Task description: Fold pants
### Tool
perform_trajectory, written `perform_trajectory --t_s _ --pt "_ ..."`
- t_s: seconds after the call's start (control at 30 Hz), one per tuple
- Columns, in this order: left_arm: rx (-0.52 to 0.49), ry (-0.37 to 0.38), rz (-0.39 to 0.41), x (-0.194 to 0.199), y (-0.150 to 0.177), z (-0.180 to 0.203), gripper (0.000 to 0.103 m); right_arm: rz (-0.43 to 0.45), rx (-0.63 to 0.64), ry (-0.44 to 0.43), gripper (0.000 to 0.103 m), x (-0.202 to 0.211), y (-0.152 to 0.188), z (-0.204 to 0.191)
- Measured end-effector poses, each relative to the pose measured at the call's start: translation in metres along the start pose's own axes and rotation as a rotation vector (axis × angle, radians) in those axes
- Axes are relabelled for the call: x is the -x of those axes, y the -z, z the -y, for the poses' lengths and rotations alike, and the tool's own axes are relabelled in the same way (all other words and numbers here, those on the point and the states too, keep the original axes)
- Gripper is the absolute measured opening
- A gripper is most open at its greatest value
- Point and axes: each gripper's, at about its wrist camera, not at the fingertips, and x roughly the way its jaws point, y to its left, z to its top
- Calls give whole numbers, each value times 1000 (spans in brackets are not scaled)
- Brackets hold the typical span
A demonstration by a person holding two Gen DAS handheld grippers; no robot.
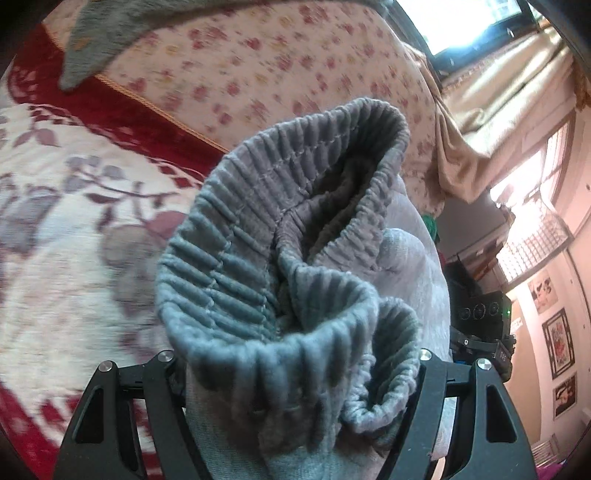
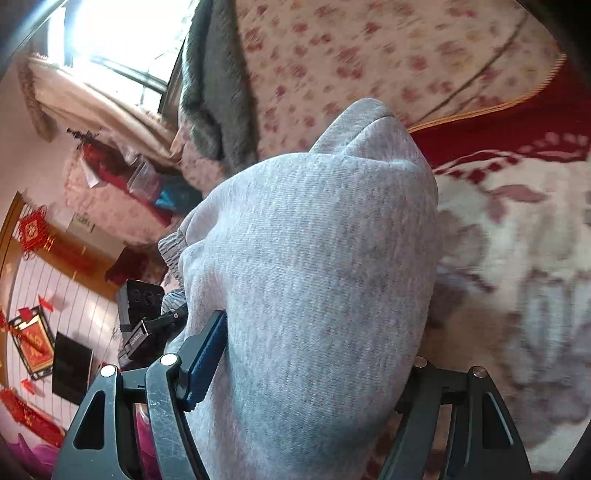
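Both grippers hold up a pair of light grey sweatpants over a bed. The left gripper has the elastic waistband bunched between its jaws, which stand partly open with the thick ribbed fabric filling the gap and pressed from both sides; the gathered band curls up in front of the lens, showing its stitched rows and darker inside. The right gripper grips another fold of the same sweatpants, a smooth bulge of grey fleece that rises between its jaws and blocks most of that view. Its jaws are also partly open and clamped on the cloth, and one blue pad shows pressed against the fabric on the left side. A bit of gathered waistband peeks out at the left of that bulge.

Beneath the sweatpants lies the bed's cream cover with a red border and mauve leaf pattern, blurred. Behind it sits a pink floral quilt, with a dark grey fuzzy garment draped over it. Beige curtains hang by a bright window, and red knot decorations hang on the wall.
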Motion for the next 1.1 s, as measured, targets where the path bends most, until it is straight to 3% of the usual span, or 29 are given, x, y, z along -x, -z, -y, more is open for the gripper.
perform_trajectory --t_s 0.3,0.43,0.57,0.73,0.87,1.0,1.1 --pt "-58 -64 -68 -59 16 37 75 41 -94 28 79 39 9 67" --pt "-109 -113 -52 -66 21 49 76 45 -150 27 82 42 16 86" --pt "-96 -130 -56 -66 24 50 82 39 -163 94 91 47 14 82" --pt "-107 -204 -56 -62 28 50 91 69 -109 226 94 64 20 69" --pt "-188 -333 -1 -44 31 63 93 116 -94 344 95 86 25 57" --pt "-256 -401 50 -28 34 79 93 167 -76 333 96 101 28 36" --pt "-298 -433 86 -18 37 91 93 172 -32 378 98 99 31 15"
